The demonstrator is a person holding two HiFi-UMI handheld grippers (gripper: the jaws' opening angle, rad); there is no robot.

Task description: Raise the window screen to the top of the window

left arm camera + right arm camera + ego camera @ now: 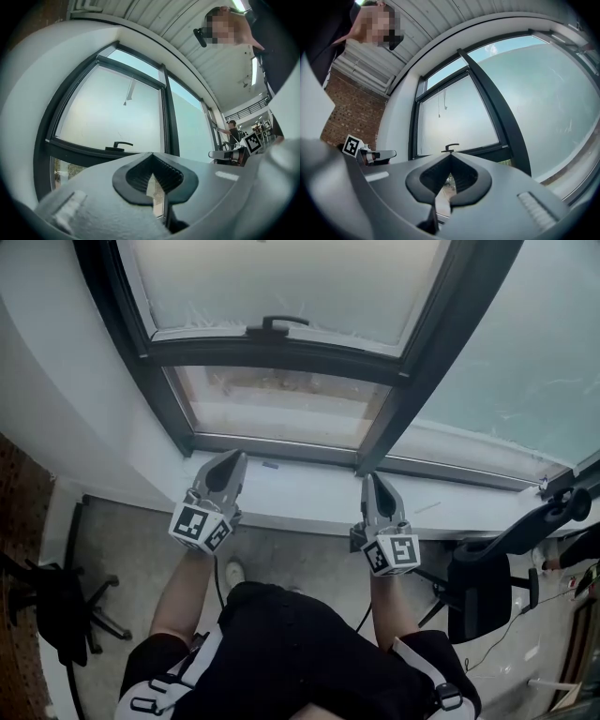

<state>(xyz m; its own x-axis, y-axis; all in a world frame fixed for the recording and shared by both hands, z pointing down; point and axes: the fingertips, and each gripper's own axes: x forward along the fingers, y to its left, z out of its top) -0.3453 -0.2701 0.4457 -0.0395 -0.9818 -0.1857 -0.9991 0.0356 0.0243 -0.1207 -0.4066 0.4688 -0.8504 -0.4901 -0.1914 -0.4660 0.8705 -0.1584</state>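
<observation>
The window has a dark frame point(281, 354). A pale, frosted screen point(291, 277) covers its upper pane, and its light bottom rail point(347, 337) lies just above the crossbar, beside a black handle point(281, 323). Below the crossbar a low pane point(281, 405) shows clear. My left gripper point(234, 458) and right gripper point(368, 480) hover over the white sill, side by side, pointing at the window and touching nothing. Both are shut and hold nothing. In the left gripper view the jaws point(152, 158) sit below the handle point(119, 145). The right gripper view shows the same handle point(451, 147) above the jaws point(450, 158).
A white sill point(309, 491) runs under the window, with a wide fixed pane point(525, 362) to the right. An office chair point(487, 592) stands at the right and another chair point(56, 610) at the left by a brick wall point(347, 112). A person point(233, 132) stands far off.
</observation>
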